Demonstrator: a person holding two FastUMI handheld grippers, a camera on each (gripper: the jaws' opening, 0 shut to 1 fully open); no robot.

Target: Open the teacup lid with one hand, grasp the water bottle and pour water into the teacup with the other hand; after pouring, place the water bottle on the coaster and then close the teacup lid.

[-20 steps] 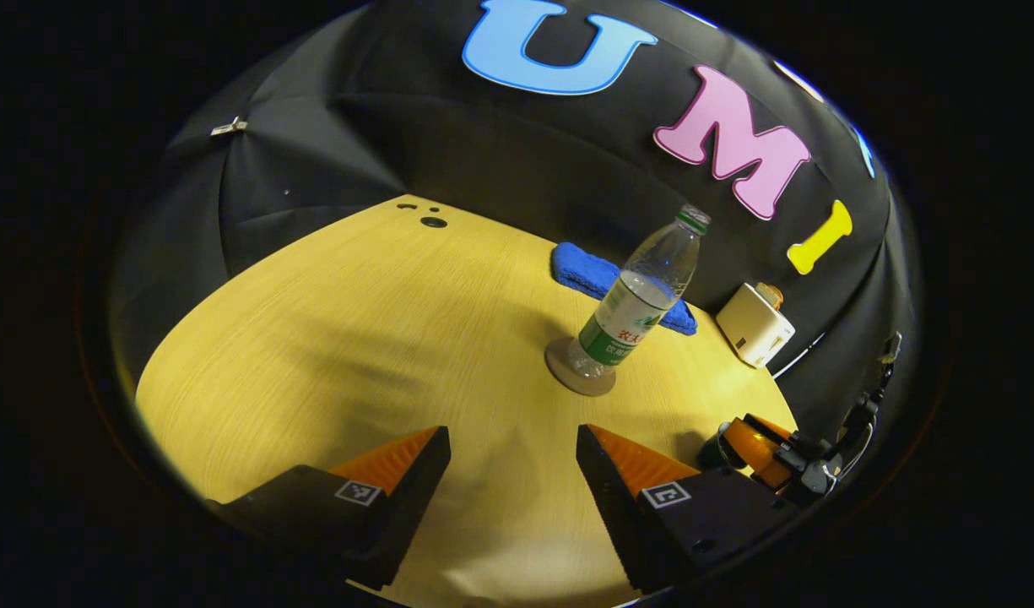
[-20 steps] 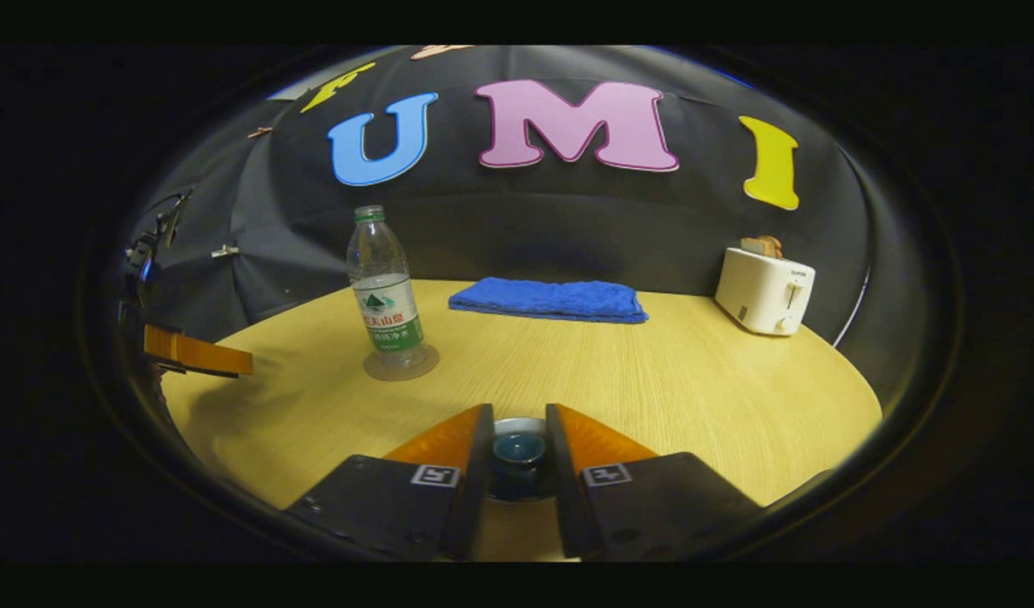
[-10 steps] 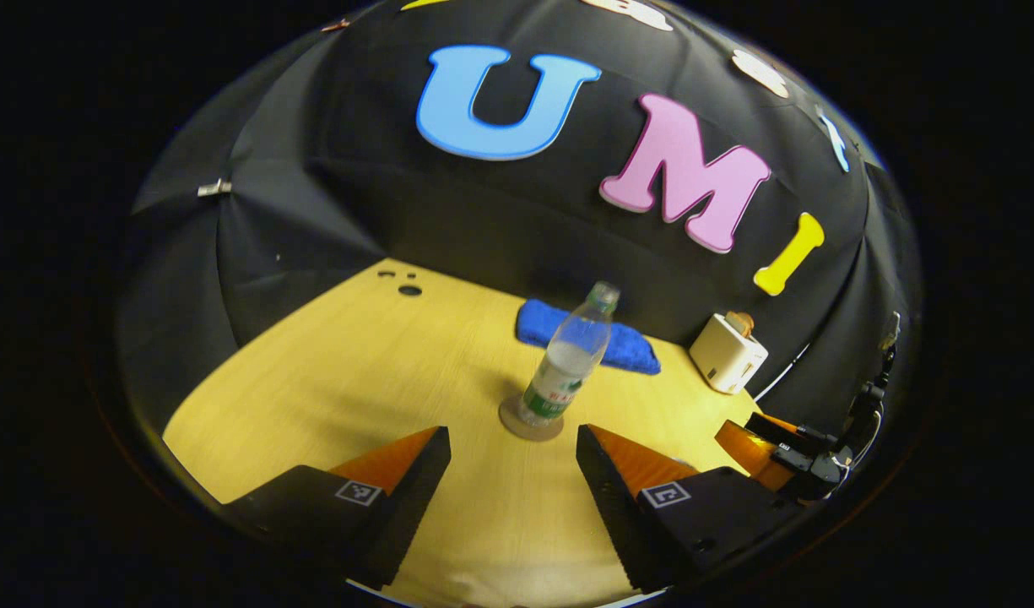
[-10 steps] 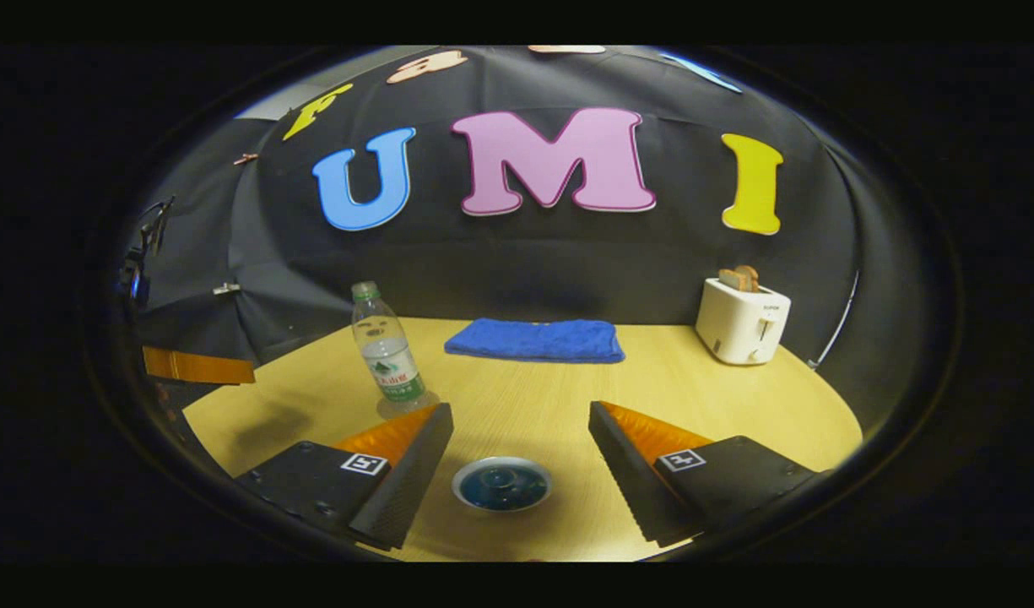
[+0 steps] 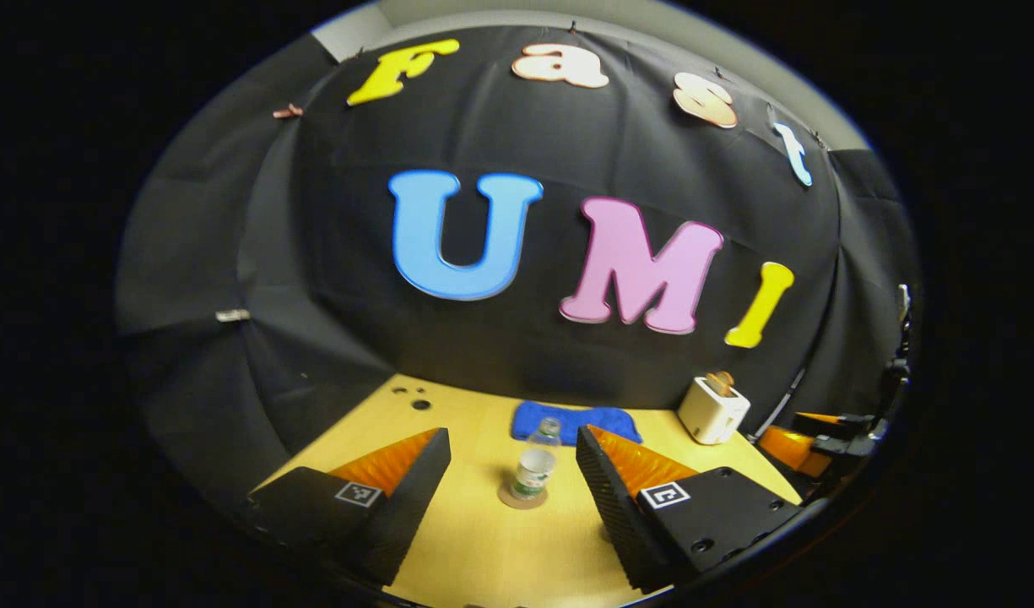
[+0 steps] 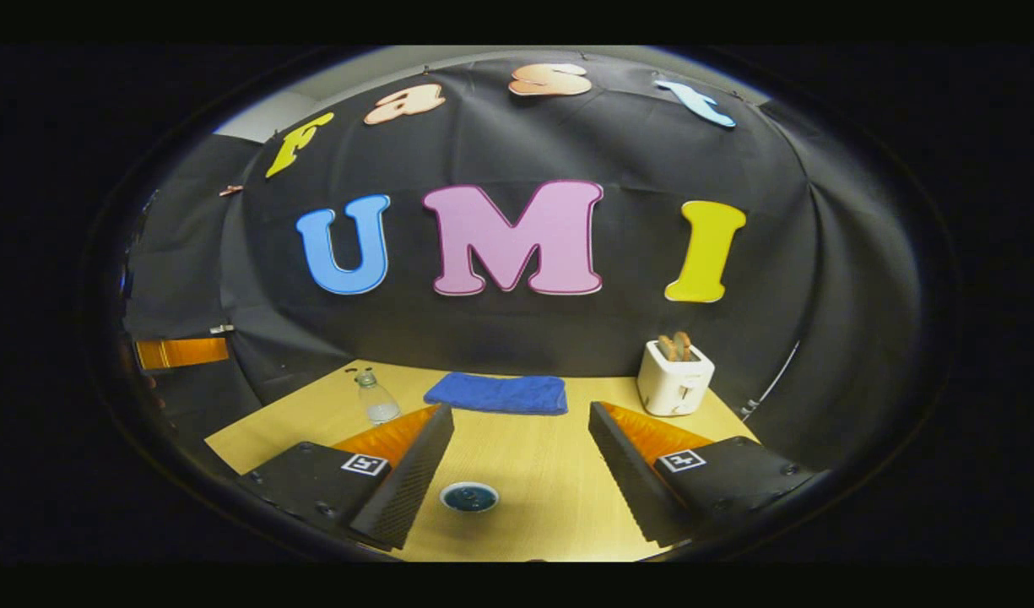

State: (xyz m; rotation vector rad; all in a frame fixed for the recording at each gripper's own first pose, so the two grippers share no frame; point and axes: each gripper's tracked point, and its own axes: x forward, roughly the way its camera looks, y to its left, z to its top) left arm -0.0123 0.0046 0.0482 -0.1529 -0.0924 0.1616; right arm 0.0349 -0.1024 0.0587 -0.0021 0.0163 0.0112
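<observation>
- Judging by how things lie, the task looks all but finished: the water bottle (image 5: 535, 463) stands upright on its round coaster (image 5: 522, 496), and the teacup (image 6: 469, 496) sits with its lid on.
- The left gripper (image 5: 513, 473) hangs above the table with its fingers spread wide and nothing between them; the bottle is well beyond its tips, framed in the gap.
- The right gripper (image 6: 521, 456) is also spread wide and empty, with the teacup on the table below and between its fingers, touching neither.
- No grasp seems left to make; the next move probably calls only for keeping both grippers clear of the bottle.
- The table (image 6: 525, 460) is pale yellow wood grain.
- Behind the bottle lies a folded blue towel (image 6: 497, 393); a white toaster (image 6: 673, 377) holding toast stands to the towel's right.
- A black cloth wall (image 6: 525, 329) rises behind the towel.
</observation>
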